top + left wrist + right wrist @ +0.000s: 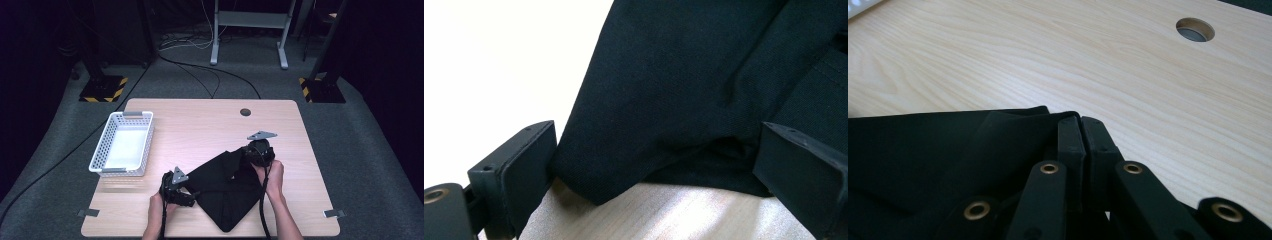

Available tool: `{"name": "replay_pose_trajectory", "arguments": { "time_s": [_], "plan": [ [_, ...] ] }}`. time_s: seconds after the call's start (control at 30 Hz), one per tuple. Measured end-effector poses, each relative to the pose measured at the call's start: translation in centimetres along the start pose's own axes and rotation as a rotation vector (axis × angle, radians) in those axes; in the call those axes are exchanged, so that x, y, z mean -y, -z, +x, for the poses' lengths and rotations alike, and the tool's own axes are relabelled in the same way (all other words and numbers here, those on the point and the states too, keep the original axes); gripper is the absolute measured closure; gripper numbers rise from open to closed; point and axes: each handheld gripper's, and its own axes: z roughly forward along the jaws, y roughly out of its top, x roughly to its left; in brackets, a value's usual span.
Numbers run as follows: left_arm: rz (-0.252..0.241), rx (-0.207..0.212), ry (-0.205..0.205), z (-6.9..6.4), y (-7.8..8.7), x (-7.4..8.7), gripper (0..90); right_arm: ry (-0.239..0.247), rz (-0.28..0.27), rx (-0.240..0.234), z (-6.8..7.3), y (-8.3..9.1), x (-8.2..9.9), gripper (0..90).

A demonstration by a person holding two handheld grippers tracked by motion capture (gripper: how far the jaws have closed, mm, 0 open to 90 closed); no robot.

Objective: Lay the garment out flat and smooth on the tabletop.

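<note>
High view shows the black cloth (227, 187) lying on the counter (200, 120), right tongs (248, 153) pinched shut on its far corner, left tongs (192, 198) wide around a near fold, apparently ungripped; carry the corner low, keeping the fold flat.

I think I am working in a recording lab or studio. Around my table (210, 120) the walls are dark and the floor is grey carpet (380, 150). I see stand bases with yellow-black hazard stripes (103, 89), loose cables (200, 70) on the floor, and a grey metal frame (250, 30) behind.
</note>
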Motion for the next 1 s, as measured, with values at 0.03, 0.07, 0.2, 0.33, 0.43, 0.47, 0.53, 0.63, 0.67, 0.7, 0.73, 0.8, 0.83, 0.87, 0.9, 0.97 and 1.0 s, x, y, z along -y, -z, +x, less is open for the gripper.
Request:
{"name": "replay_pose_trajectory", "arguments": {
  "time_s": [0.03, 0.07, 0.2, 0.33, 0.43, 0.47, 0.53, 0.63, 0.67, 0.7, 0.73, 0.8, 0.83, 0.87, 0.9, 0.97, 1.0],
  "plan": [
    [0.000, 0.000, 0.000, 0.0, 0.0, 0.0, 4.5, -0.005, 0.003, 0.005, -0.4, -0.2, -0.1, 87.6],
    [0.000, 0.000, 0.000, 0.0, 0.0, 0.0, 4.5, -0.005, 0.003, 0.005, -0.4, -0.2, -0.1, 87.6],
    [-0.001, 0.001, 0.000, 0.0, 0.0, 0.0, 4.6, -0.029, 0.014, 0.014, -1.5, -0.9, -0.5, 87.6],
    [-0.001, 0.000, -0.001, 0.0, 0.0, 0.0, 4.6, -0.033, 0.017, 0.028, -2.0, -1.4, -0.7, 87.6],
    [-0.001, 0.000, 0.000, 0.0, 0.0, 0.0, 4.6, -0.045, 0.034, 0.045, -2.9, -2.1, -0.9, 87.6],
    [-0.001, 0.000, 0.000, 0.0, 0.0, 0.0, 4.6, -0.048, 0.038, 0.048, -3.2, -2.2, -0.9, 87.6],
    [-0.001, 0.000, -0.001, 0.0, 0.0, 0.0, 4.8, -0.059, 0.038, 0.059, -3.7, -2.5, -1.0, 87.6],
    [-0.001, 0.000, -0.001, 0.0, 0.0, 0.0, 4.8, -0.065, 0.046, 0.085, -4.5, -3.0, -1.0, 87.4],
    [-0.001, 0.000, -0.001, 0.0, 0.0, 0.0, 4.8, -0.065, 0.046, 0.085, -4.5, -3.0, -1.0, 87.4],
    [-0.002, 0.000, -0.002, 0.0, 0.0, 0.0, 4.9, -0.066, 0.063, 0.120, -5.0, -3.5, -0.8, 86.7],
    [-0.002, -0.001, -0.002, 0.0, 0.0, 0.0, 4.9, -0.066, 0.063, 0.120, -5.0, -3.5, -0.8, 86.7],
    [-0.001, -0.001, -0.002, 0.0, 0.0, 0.0, 4.9, -0.088, 0.087, 0.185, -5.8, -3.8, -0.5, 83.2],
    [-0.002, -0.001, -0.001, 0.0, 0.0, 0.0, 5.0, -0.088, 0.094, 0.216, -6.0, -3.9, -0.4, 80.5],
    [-0.002, -0.001, -0.001, 0.0, 0.0, 0.0, 5.0, -0.088, 0.094, 0.216, -6.0, -3.9, -0.4, 80.5],
    [-0.002, -0.001, -0.002, 0.0, 0.0, 0.0, 5.0, -0.116, 0.092, 0.216, -6.5, -3.6, -0.1, 77.3],
    [-0.002, -0.001, -0.001, 0.0, 0.0, 0.0, 5.0, -0.133, 0.088, 0.203, -6.8, -3.2, 0.1, 73.6],
    [-0.002, -0.001, -0.001, 0.0, 0.0, 0.0, 5.0, -0.145, 0.086, 0.190, -6.9, -2.9, 0.3, 72.0]
  ]
}}
